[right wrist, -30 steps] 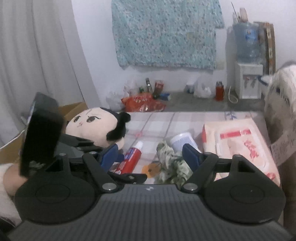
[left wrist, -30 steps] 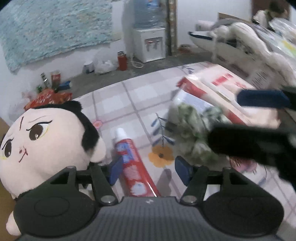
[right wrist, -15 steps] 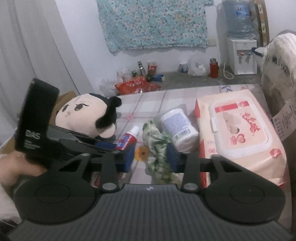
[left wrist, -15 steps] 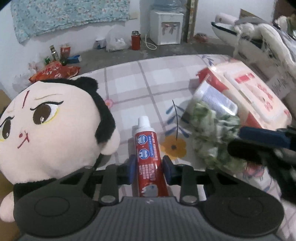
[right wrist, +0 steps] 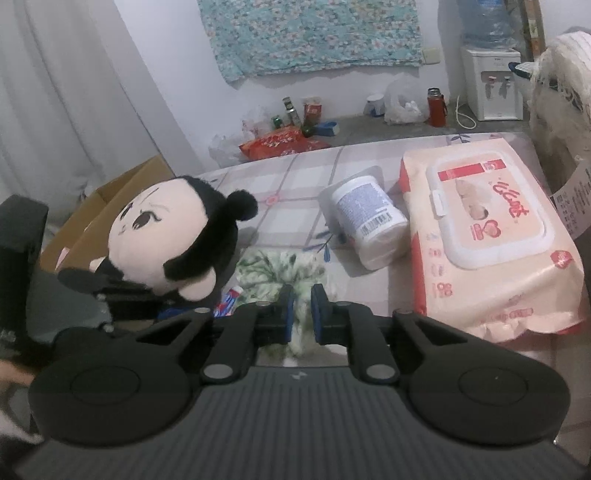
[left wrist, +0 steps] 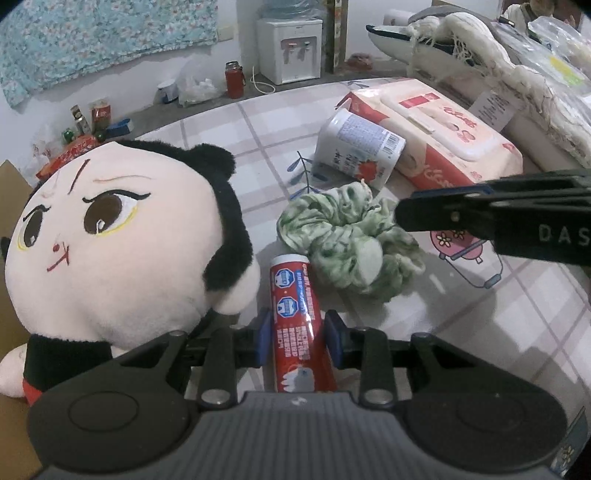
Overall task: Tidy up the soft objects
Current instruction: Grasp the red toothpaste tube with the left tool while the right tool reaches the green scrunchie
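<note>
Left gripper [left wrist: 294, 339] has its 2 blue pads on the sides of a red tube [left wrist: 297, 325]. Its jaws have just been closing, and now they squeeze the tube between them. That tube lies flat on the cloth [left wrist: 480, 332], with its cap end toward the scrunchie [left wrist: 351, 240]. A big doll [left wrist: 110, 236] with black hair lies just beside the tube, and 1 soft ear nearly touches it.

Right gripper [right wrist: 302, 314] pinches the green and white scrunchie [right wrist: 280, 271]. Its jaws have just been closing too, and they stand close together with a bit of the soft ring squeezed between the pads. Most of the scrunchie sits on the cloth in front of the pads, between the doll [right wrist: 173, 236] and a white tub [right wrist: 369, 225]. From the left camera, the right gripper [left wrist: 399, 212] shows as a black bar coming in from the side, with its tip at the scrunchie.

That tub lies on its side, touching a pink pack [right wrist: 491, 243] of wipes. Beside the doll, at the table's edge, is a brown box [right wrist: 110, 206]. Far back on the floor stand a red flask [right wrist: 437, 107], a white water machine [right wrist: 491, 83] and some small bottles. A blue flowery cloth hangs on the wall [right wrist: 314, 33].
</note>
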A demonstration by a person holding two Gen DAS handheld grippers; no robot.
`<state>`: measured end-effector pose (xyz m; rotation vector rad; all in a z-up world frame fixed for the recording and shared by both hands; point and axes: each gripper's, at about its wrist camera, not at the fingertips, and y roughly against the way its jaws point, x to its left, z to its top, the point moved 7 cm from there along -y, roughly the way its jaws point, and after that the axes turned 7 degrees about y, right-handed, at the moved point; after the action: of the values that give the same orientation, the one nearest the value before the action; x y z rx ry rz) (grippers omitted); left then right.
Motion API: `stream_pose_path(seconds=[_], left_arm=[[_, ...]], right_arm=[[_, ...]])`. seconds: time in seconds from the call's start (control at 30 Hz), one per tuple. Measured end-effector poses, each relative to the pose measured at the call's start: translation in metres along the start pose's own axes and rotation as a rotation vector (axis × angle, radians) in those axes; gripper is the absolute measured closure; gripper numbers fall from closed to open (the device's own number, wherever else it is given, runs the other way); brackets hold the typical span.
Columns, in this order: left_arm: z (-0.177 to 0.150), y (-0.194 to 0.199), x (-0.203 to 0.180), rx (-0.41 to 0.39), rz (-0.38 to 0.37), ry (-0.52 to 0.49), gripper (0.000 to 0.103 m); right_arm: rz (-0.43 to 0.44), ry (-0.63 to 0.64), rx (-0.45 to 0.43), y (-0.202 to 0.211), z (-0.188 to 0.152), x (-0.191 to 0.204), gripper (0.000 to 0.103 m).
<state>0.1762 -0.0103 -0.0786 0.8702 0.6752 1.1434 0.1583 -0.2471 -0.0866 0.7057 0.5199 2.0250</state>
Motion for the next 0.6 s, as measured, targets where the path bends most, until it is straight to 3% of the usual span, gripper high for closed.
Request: stream_pose_path(seconds=[0.13, 0.17, 0.2, 0.23, 0.27, 0.6], left_arm=[[0.002, -0.001, -0.001, -0.003, 0.0, -0.011, 0.07], [0.001, -0.001, -0.001, -0.006, 0.0, -0.011, 0.07], [0.001, -0.001, -0.002, -0.008, 0.0, -0.012, 0.07], [0.001, -0.001, -0.001, -0.01, 0.0, -0.011, 0.07], [0.0, 0.0, -0.001, -0.012, -0.001, -0.012, 0.07], [-0.009, 0.006, -0.006, -0.012, -0.003, -0.013, 0.071]], right_arm=[[-0.044, 0.018, -0.004, -0.008, 0.003, -0.005, 0.054], [-0.055, 0.018, -0.007, -0.011, 0.005, -0.008, 0.054], [-0.055, 0.018, -0.014, -0.014, 0.006, -0.011, 0.058], [-0.051, 0.011, -0.017, -0.016, 0.006, -0.012, 0.086], [-0.043, 0.001, -0.012, -0.019, 0.005, -0.013, 0.1], [-0.032, -0.124, 0.022, -0.002, -0.041, -0.017, 0.102]])
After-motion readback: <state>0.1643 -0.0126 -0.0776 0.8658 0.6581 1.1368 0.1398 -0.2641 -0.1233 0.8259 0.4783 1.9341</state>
